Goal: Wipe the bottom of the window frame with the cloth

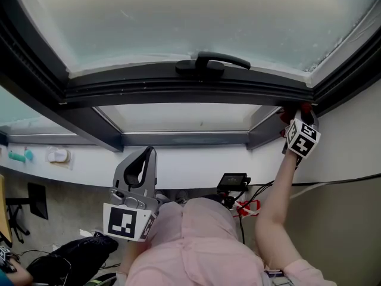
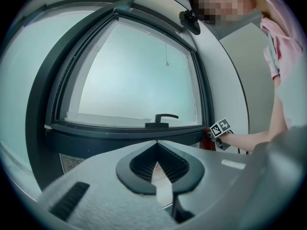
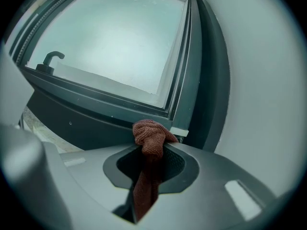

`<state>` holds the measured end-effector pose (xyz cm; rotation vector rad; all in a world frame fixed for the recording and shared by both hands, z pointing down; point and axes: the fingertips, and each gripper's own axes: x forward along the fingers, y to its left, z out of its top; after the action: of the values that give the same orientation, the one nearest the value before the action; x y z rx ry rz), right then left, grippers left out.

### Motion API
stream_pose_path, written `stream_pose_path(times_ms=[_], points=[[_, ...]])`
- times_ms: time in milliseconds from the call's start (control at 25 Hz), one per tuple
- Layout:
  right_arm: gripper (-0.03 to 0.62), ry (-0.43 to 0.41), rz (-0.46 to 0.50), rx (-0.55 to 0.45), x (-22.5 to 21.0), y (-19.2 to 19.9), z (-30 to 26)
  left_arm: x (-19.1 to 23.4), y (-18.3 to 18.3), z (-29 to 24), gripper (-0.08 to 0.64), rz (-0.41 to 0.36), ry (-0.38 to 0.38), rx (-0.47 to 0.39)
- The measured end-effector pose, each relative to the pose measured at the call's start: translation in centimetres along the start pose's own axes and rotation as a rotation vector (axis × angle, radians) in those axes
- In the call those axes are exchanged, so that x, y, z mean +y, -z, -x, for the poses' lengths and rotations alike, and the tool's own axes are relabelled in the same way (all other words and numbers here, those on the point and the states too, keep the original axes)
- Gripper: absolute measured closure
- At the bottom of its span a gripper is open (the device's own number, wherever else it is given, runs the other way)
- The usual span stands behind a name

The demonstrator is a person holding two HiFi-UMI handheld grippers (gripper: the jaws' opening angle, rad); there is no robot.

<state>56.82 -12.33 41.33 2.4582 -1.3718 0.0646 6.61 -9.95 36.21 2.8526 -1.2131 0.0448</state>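
- R gripper [image 1: 299, 117] sits in the upper right of the head view, up in the lower right corner of the dark window frame [image 1: 178, 88], marker cube facing the camera.
- R gripper view: jaws of the R gripper [image 3: 152, 150] are clamped on a reddish-brown knit cloth [image 3: 149, 138]. A bunched wad sticks out past the tips and a tail hangs down between the jaws toward the bottom of the frame.
- The wad sits at the frame's bottom rail [image 3: 96, 104], centre of that view, right where rail meets the upright at the corner. Actual contact can't be told.
- Cloth [image 1: 284, 117] shows only as small red bits around the gripper tip in the head view.
- L gripper [image 1: 144, 155] is lower centre-left in the head view, held close to the person's pink top [image 1: 190, 237], well apart from the window.
- L gripper view: jaws of the L gripper [image 2: 156, 146] are together at the tips, nothing between them.
- The same view shows the R gripper [image 2: 217, 131] at centre right with a speck of red cloth [image 2: 209, 132] beside it, at the rail's right end.
- Window handle [image 1: 208, 63] lies horizontal at the middle of the bottom rail, upper centre of the head view, well left of the cloth.
- Frosted pane [image 1: 190, 16] fills the top of the head view.
- The bare forearm [image 1: 277, 201] reaches up along the right side to the R gripper.
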Motion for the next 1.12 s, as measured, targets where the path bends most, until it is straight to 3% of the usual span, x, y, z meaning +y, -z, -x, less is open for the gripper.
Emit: stream_pose_path(times_ms=[360,560,800,960,1120], points=[[0.522,0.020,0.015,0.015,-0.7,0.2,0.2,0.5,0.0,0.6,0.566,0.003,-0.003,0.001],[0.522,0.021,0.015,-0.002,0.0,0.2,3.2,1.1,-0.1,1.3,0.566,0.002,-0.001,-0.010],[0.522,-0.060,-0.074,-0.132,3.8,-2.8,10.7,2.3,-0.4,2.4,0.566,0.001,0.023,-0.023],[0.522,-0.146,-0.099,-0.242,8.4,-6.4,16.9,3.2,-0.9,3.8,0.566,-0.007,0.056,-0.031],[0.522,-0.218,-0.157,-0.291,13.1,-8.6,21.9,4.4,-1.6,5.8,0.566,-0.019,0.088,-0.030]])
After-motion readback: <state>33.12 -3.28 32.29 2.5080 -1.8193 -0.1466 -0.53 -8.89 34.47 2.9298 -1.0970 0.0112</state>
